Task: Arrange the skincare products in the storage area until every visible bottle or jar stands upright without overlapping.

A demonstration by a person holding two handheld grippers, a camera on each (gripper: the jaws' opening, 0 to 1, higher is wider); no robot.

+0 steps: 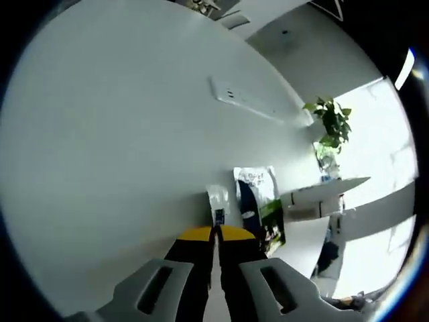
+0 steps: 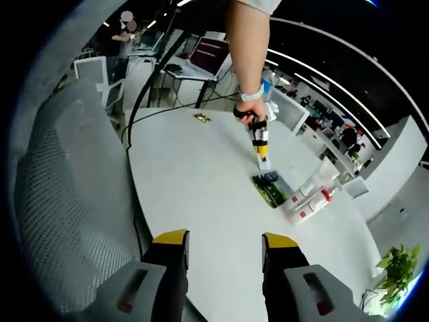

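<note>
On round white table (image 2: 201, 181): L claw (image 1: 216, 236) pinches flat glossy pouch (image 1: 258, 201).

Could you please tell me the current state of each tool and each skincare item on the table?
Left tool: shut on a small white sachet.
Right tool: open, holding nothing, above the white table.
Green-and-white pouch: lying flat on the table.
White tubes: lying on their sides beside the pouch, not upright.
</note>
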